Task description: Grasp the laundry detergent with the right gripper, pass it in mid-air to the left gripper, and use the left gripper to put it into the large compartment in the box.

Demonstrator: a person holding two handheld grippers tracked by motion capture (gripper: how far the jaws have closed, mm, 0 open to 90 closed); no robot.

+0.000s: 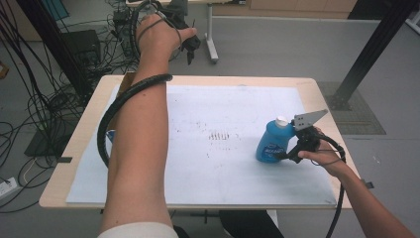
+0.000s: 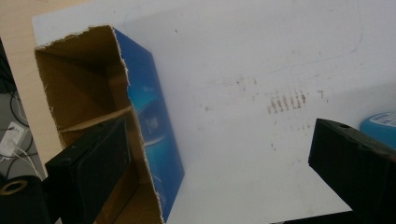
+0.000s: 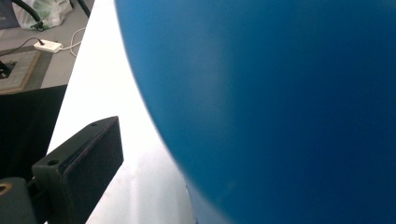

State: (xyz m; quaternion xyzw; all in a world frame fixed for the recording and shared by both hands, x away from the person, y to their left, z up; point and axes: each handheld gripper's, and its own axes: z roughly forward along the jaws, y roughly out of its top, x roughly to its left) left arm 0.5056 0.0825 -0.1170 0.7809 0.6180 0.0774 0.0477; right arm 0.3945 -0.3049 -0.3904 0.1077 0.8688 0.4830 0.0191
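A blue plastic bottle with a white cap stands on the white mat at the right. My right gripper is low against its right side. In the right gripper view the bottle looms very close, and one finger stands off it with a gap; the other is hidden behind the bottle. My left gripper is raised high over the table's far left edge. Its jaws are wide apart and hold nothing. Below it lies an open cardboard box with a blue printed side.
The white mat covers most of the wooden table and bears brown smudges mid-table. Cables and black frame posts crowd the floor at the left. A grey table leg stands beyond the far edge.
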